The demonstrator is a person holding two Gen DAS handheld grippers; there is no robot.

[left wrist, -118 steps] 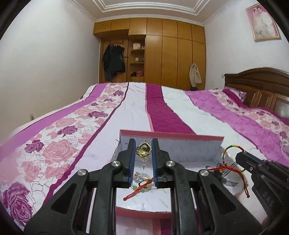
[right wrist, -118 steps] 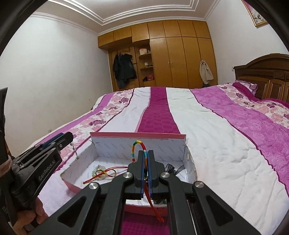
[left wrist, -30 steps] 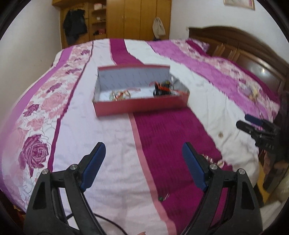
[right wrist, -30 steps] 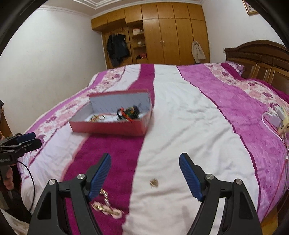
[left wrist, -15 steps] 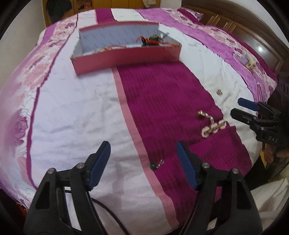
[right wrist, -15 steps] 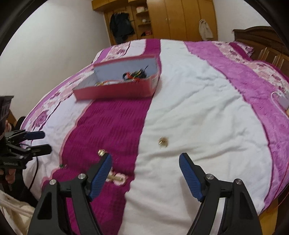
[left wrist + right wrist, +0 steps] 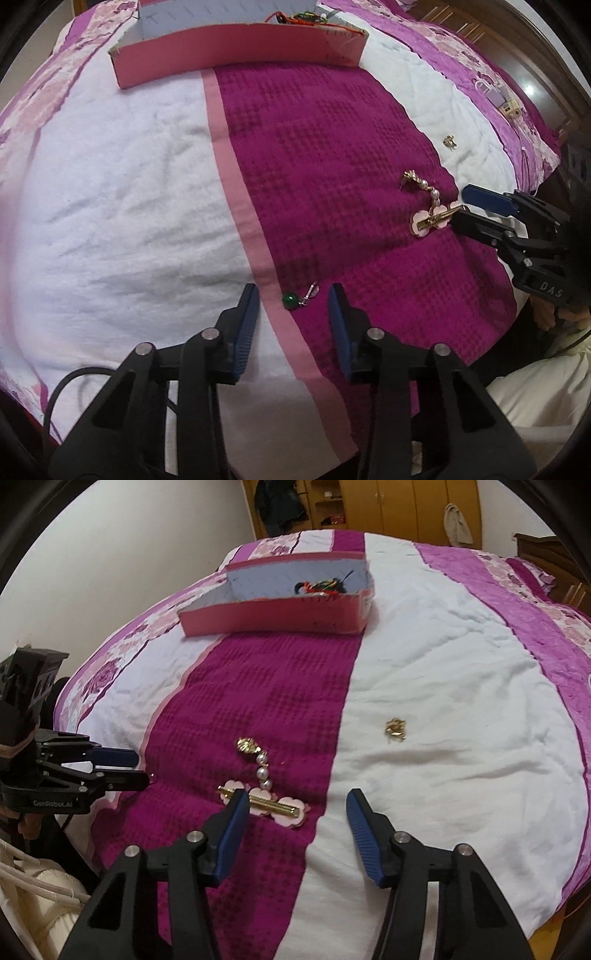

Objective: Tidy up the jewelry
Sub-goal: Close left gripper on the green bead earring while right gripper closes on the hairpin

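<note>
Beyond the pink box [image 7: 273, 618], already holding bracelets, I see three pieces left on the bed: green earring [image 7: 295, 298] between my left gripper's [image 7: 293, 317] spread jaws, flower clip [image 7: 275, 806] before my right gripper [image 7: 295, 819], also spread, gold charm [image 7: 395, 729] beside.

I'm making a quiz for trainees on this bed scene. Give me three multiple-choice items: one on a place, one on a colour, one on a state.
1. Where does the green bead earring lie?
A. in the box
B. between the left gripper's fingers
C. on a pillow

2. What colour is the outside of the box?
A. pink
B. blue
C. black

3. How is the right gripper?
A. shut on the hair clip
B. open
C. out of view

Answers: 1 B, it sits on the blanket between the blue pads. 2 A, its front wall is pink. 3 B, its fingers stand apart over the hair clip.
</note>
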